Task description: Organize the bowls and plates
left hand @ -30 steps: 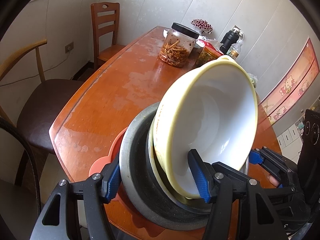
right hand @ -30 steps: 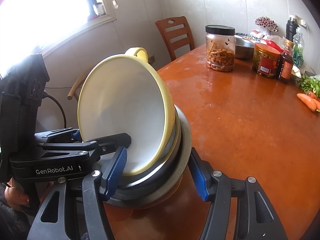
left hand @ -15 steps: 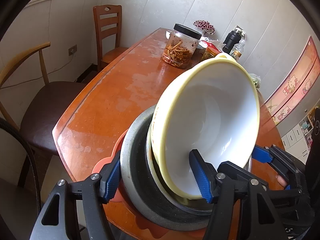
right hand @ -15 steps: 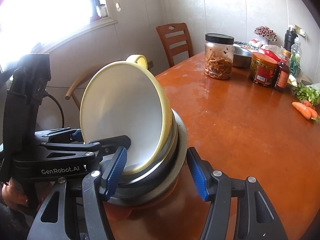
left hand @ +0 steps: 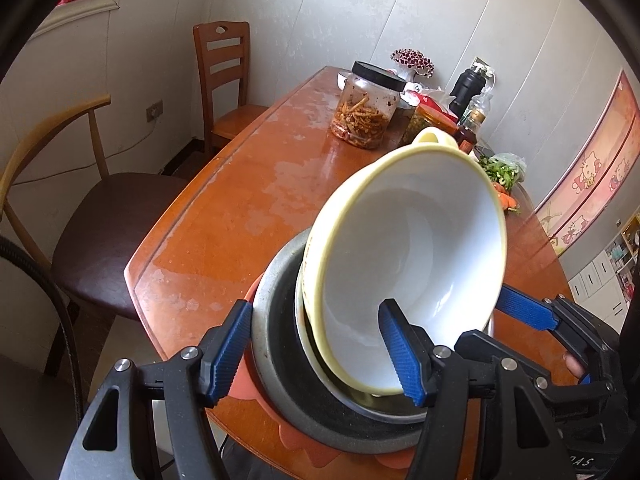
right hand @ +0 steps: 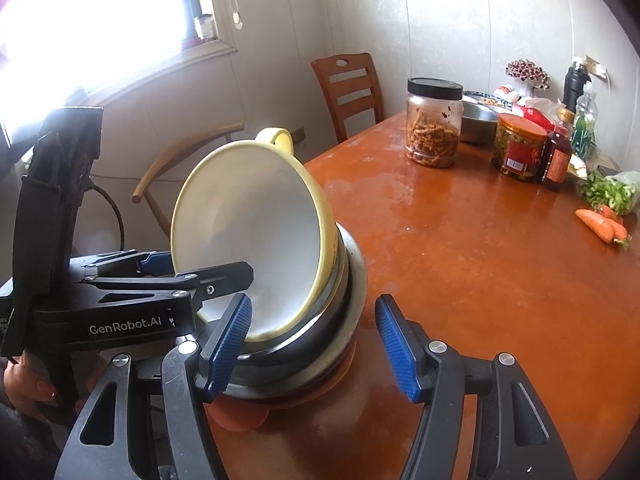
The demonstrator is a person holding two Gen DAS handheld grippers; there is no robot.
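Observation:
A yellow bowl with a white inside and a handle leans steeply in a grey metal bowl. Both stand on an orange plate at the table's near edge. My left gripper straddles the stack's left side, one pad against the grey bowl's outside and one inside the yellow bowl. On the opposite side my right gripper straddles the rim. Its jaws are opening, and the outer pad stands a little off the grey bowl.
At the table's far end stand a black-lidded jar, a red-lidded jar, bottles and a steel bowl. Carrots and greens lie at the right. Two chairs stand beside the table.
The right gripper's outer finger has drawn slightly away from the grey bowl's side. The yellow bowl stays tilted in the stack, and neither hand has shifted noticeably.

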